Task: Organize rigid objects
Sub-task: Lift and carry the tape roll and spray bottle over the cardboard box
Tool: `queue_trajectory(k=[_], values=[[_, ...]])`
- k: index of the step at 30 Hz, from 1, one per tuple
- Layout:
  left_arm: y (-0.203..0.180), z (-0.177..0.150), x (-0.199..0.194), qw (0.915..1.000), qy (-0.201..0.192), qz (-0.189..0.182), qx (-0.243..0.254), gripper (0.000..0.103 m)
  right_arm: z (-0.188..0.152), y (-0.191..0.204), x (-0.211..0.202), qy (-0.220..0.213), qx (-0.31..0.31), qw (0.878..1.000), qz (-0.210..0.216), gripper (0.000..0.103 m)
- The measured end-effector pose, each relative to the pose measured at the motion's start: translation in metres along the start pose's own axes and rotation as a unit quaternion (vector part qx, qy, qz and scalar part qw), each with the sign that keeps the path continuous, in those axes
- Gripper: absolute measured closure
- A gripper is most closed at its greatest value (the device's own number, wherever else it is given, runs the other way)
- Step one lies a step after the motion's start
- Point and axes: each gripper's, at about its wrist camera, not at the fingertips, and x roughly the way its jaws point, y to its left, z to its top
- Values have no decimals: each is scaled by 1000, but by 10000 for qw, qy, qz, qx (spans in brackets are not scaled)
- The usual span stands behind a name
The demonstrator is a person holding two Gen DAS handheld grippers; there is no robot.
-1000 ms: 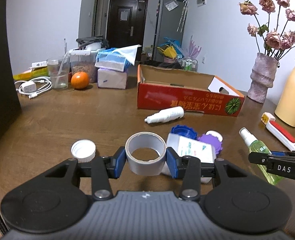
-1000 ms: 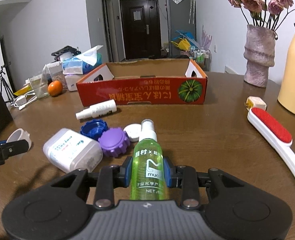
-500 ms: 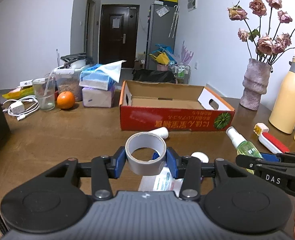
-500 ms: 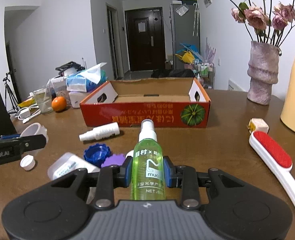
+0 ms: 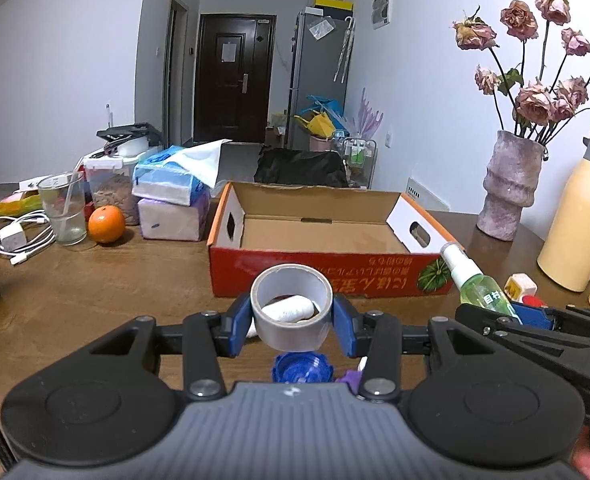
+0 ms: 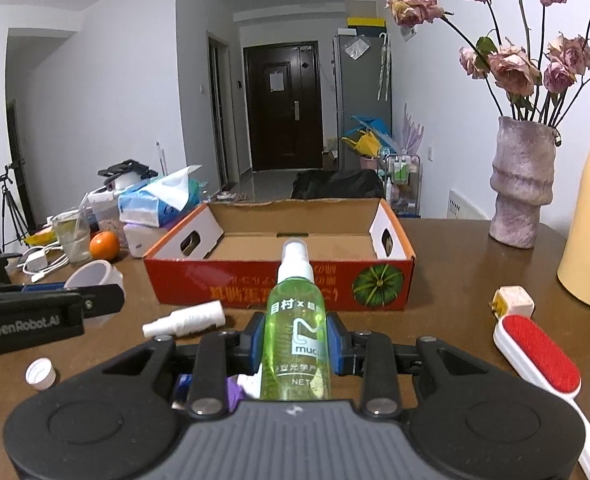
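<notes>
Right wrist view, left to right: one white cap, one white spray bottle lying flat, one red cardboard box, one lint brush. Left gripper clamps one grey tape roll; right gripper clamps one green spray bottle. Both point slightly downward before the box, seemingly above the table.

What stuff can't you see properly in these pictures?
- Purple lid: left wrist view, mostly hidden behind the left gripper.
- Blue lid: same view, partly covered by the tape roll.
- Lint brush: right wrist view, handle cut off by the bottom corner.
- Green spray bottle label: right wrist view, lower print hidden by the right gripper.
</notes>
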Motion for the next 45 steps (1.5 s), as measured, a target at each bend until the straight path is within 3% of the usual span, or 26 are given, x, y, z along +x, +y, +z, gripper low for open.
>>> queue_trajectory(k=[19,45], values=[[-7,29,47,9999,-44,117,-19,58,32,-11,44,-229,12,9997,-55,73],[-20,51,100,9978,-309,436,385,58,61,-23,94,-261,15,9996,-71,73]])
